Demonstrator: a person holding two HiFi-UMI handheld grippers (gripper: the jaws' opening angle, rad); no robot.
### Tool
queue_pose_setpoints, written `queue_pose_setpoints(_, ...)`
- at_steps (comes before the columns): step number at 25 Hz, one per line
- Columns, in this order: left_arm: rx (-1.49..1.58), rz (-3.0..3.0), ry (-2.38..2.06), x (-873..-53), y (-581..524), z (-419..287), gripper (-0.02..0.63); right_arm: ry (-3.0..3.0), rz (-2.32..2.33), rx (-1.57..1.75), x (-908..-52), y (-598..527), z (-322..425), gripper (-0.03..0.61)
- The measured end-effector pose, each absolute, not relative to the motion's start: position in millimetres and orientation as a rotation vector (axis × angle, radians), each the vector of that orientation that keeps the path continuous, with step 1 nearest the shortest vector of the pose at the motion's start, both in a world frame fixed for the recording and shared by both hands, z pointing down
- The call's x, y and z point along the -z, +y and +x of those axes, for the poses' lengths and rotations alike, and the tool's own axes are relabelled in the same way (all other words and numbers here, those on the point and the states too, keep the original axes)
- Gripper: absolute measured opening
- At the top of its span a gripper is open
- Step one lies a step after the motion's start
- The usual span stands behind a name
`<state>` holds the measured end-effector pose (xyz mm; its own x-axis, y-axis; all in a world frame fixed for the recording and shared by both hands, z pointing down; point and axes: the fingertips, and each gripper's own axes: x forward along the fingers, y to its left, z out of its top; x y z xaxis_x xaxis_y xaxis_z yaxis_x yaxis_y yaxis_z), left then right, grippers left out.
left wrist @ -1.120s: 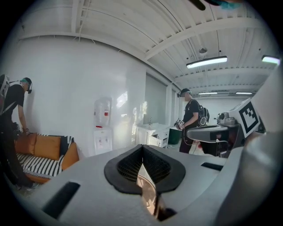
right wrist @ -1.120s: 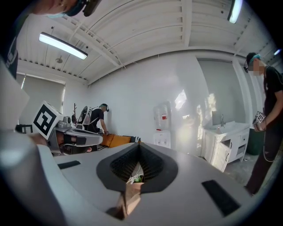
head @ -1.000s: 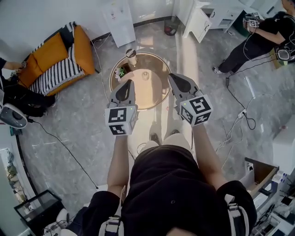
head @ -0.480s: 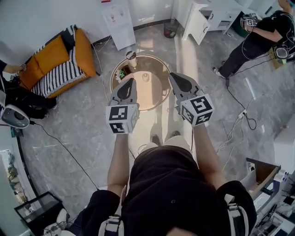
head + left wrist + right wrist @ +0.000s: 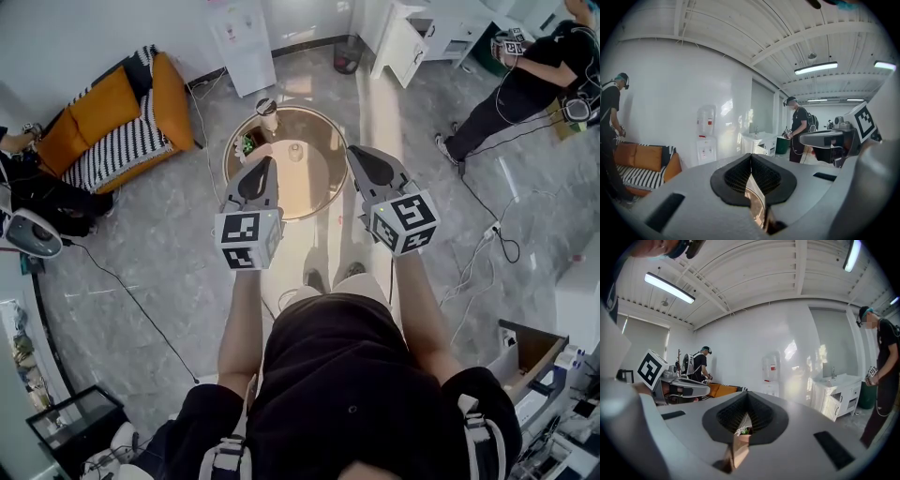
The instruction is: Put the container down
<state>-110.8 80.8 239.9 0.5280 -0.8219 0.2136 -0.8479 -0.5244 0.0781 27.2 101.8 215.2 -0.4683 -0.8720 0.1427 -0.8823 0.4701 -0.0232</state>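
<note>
A round table (image 5: 317, 190) is lying below and ahead of the fingertips, the left gripper (image 5: 265, 164) and right gripper (image 5: 353, 152) are hovering over its near side, each with fingers pressed together on nothing, and the small container (image 5: 295, 153) is standing on the table ahead, between both tips

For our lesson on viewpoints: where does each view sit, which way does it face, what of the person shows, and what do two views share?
Head view: on the person's head, facing steeply down at the round table; shows torso, forearms, left gripper, right gripper.
Left gripper view: on the left gripper, facing along its shut jaws towards a wall; right gripper at right.
Right gripper view: on the right gripper, along its shut jaws; left gripper at left.
Shared: both gripper views show the water dispenser.
</note>
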Motion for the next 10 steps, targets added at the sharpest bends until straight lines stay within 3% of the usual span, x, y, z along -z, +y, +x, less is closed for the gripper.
queue_pose_setpoints(10,-0.208,2.612,-1.452,-242.3,78.6,-116.8,0.019,-2.609,1.535,-0.132,-212.7,104.0,22.0,0.003)
